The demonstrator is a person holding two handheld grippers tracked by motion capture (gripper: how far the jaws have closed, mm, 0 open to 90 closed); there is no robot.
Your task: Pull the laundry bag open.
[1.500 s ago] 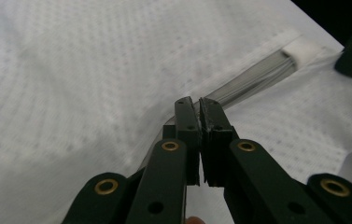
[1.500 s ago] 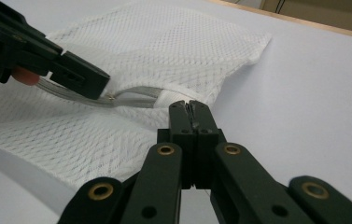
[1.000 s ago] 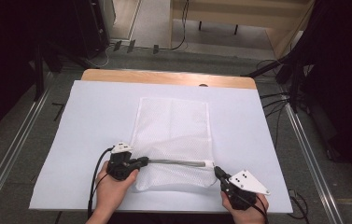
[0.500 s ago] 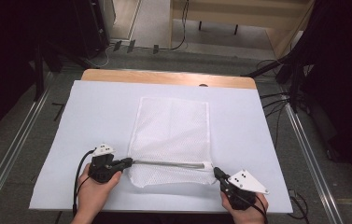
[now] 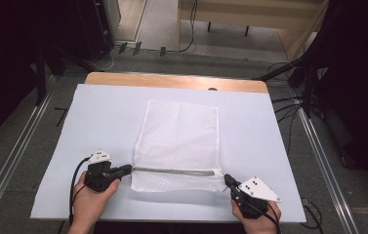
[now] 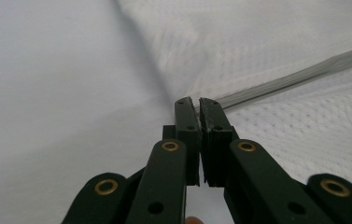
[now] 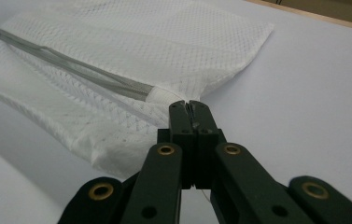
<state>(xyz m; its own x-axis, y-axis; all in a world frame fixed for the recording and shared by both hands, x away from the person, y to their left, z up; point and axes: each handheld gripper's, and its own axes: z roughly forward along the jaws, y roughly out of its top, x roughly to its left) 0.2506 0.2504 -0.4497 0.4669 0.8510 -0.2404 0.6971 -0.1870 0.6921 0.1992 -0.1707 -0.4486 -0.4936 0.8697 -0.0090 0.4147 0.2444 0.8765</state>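
The left gripper (image 5: pixel 128 169) now sits lower left of frame, pulled left from where it was a second ago, at the left end of the grey zipper (image 5: pixel 174 171). The mesh bag (image 5: pixel 177 146) stretches wider along its bottom edge.

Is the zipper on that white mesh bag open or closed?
Cannot tell for sure. The zipper on the mesh bag shows as one thin grey line, no gap visible; the left gripper is at its end.
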